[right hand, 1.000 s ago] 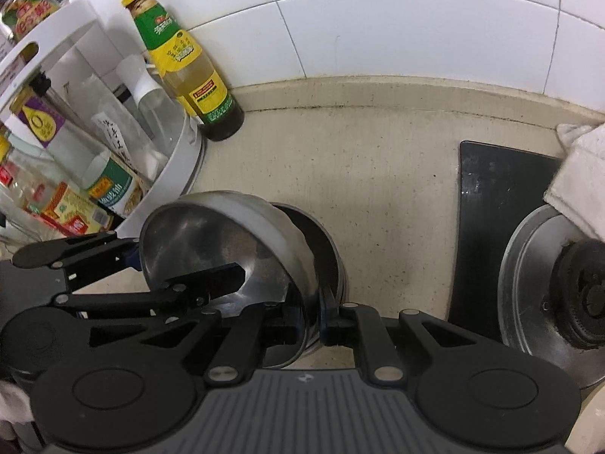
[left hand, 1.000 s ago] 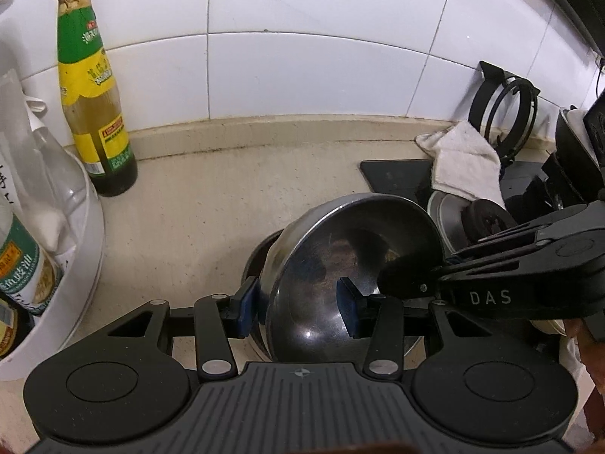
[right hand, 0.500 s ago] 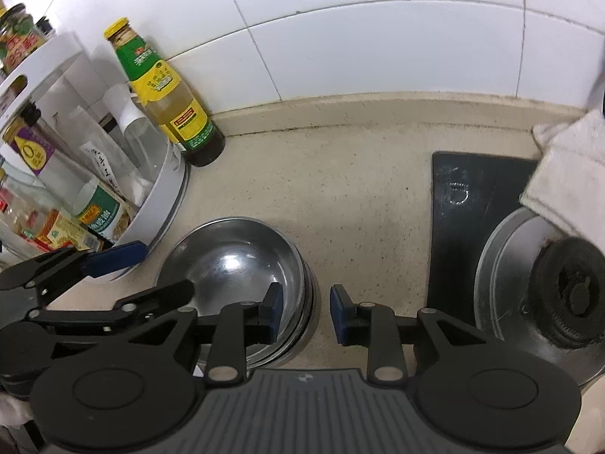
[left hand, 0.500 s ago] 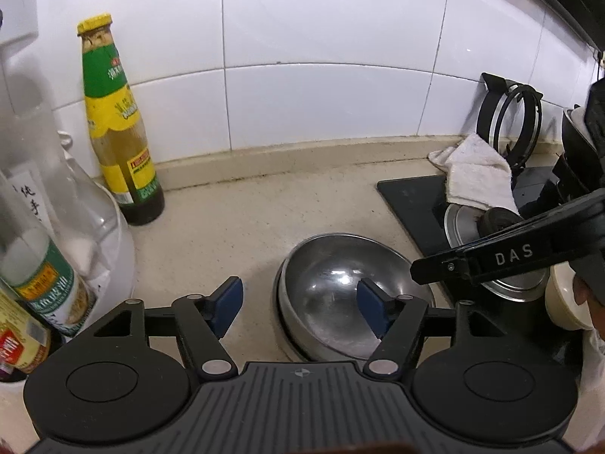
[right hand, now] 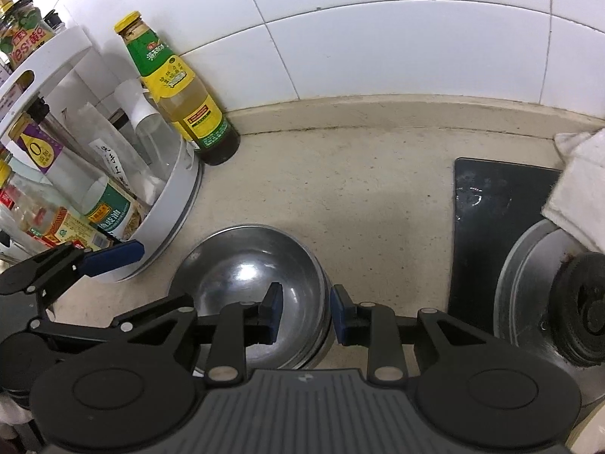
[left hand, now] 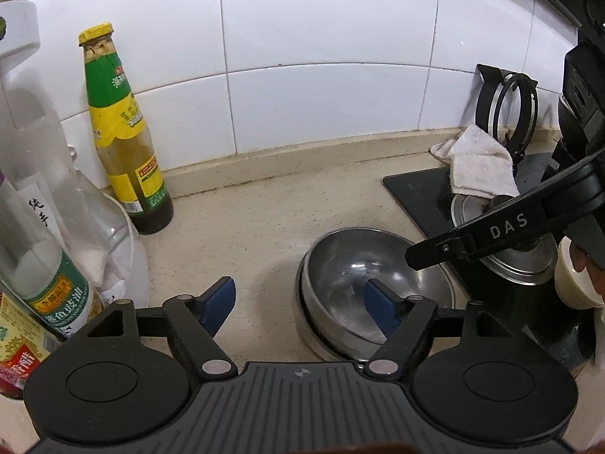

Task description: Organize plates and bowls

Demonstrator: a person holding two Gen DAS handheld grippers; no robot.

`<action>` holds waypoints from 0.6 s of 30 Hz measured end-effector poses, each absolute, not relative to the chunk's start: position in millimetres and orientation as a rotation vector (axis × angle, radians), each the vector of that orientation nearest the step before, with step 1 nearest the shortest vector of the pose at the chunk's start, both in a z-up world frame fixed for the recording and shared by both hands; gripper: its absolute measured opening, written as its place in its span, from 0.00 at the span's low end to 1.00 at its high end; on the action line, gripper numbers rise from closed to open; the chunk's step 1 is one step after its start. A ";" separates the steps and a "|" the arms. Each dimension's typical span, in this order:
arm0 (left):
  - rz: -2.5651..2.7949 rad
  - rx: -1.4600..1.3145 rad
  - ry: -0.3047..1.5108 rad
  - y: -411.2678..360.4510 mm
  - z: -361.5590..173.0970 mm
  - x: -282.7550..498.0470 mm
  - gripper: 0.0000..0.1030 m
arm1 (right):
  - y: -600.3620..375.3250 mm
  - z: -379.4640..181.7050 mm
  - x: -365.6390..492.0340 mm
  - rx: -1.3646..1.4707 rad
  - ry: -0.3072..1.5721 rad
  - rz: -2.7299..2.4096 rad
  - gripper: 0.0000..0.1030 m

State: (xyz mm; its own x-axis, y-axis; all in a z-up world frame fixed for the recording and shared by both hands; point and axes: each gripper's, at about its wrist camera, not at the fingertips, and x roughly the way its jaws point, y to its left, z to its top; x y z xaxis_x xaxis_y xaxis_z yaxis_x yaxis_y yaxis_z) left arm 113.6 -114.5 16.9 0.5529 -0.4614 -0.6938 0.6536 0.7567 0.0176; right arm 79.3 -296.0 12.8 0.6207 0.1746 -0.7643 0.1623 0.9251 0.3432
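Two stainless steel bowls (left hand: 351, 265) lie nested on the beige counter, seen in the right wrist view as one shiny stack (right hand: 242, 276). My left gripper (left hand: 300, 306) hovers over the stack's left rim. Its jaws are opening, with one blue pad above the bowl's inside and the other out over the counter, neither touching. My right gripper (right hand: 306, 314) is open a little and straddles the stack's right rim without pressing on it. One of its black fingers (left hand: 491, 227) crosses the left wrist view above the bowls.
A green-and-yellow sauce bottle (left hand: 124, 143) stands against the tiled wall. A white round rack (right hand: 166, 219) full of bottles is at the left. A black stove top (right hand: 491, 227) with a burner (right hand: 582, 310) and a white cloth (left hand: 480, 166) lies to the right.
A second ago both grippers held the top bowl tilted above the lower one. It now lies nested in it, and both grippers have let go and opened, the left widely.
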 end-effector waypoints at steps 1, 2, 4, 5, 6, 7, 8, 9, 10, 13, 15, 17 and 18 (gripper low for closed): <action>-0.674 0.290 0.727 -113.2 16.1 115.0 0.79 | -295.9 12.6 80.3 0.404 0.910 0.010 0.28; -0.676 0.293 0.726 -112.3 15.4 115.7 0.79 | -296.1 12.5 81.1 0.405 0.910 0.008 0.31; -0.684 0.304 0.721 -109.6 13.7 118.0 0.82 | -297.3 12.1 82.2 0.409 0.904 0.000 0.35; -0.689 0.316 0.717 -108.2 12.5 119.8 0.82 | -298.3 11.4 82.6 0.415 0.904 -0.003 0.35; -0.692 0.326 0.714 -107.1 11.6 121.0 0.82 | -299.3 10.5 83.3 0.422 0.907 -0.004 0.36; -0.694 0.336 0.711 -105.8 10.5 122.9 0.83 | -300.2 8.8 84.3 0.431 0.915 -0.002 0.36; -0.703 0.341 0.708 -103.8 9.2 125.4 0.84 | -300.7 7.0 85.2 0.438 0.923 0.004 0.37; -0.716 0.343 0.707 -101.5 8.2 127.6 0.84 | -300.9 4.9 85.5 0.444 0.931 0.012 0.38; -0.735 0.345 0.706 -99.0 6.8 130.1 0.85 | -301.0 2.4 85.5 0.450 0.937 0.017 0.41; -0.803 0.366 0.704 -92.1 2.2 135.1 0.87 | -301.4 -4.9 85.3 0.467 0.950 0.027 0.45; -0.853 0.370 0.694 -87.3 2.3 134.1 0.87 | -303.8 -10.0 85.5 0.500 0.961 0.028 0.46; -0.893 0.369 0.686 -79.1 3.5 134.7 0.87 | -307.1 -15.1 85.2 0.545 0.968 0.034 0.46; -0.901 0.367 0.681 -75.0 4.3 135.7 0.87 | -308.6 -16.9 84.9 0.560 0.966 0.034 0.46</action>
State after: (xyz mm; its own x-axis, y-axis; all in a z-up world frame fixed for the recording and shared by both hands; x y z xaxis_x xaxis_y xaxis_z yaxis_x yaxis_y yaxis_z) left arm 135.7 -75.0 4.3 0.4337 -0.5930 -0.6784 0.8150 0.5793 0.0146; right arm 84.9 -308.6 -16.9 0.5791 0.2706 -0.7690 0.2166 0.8583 0.4651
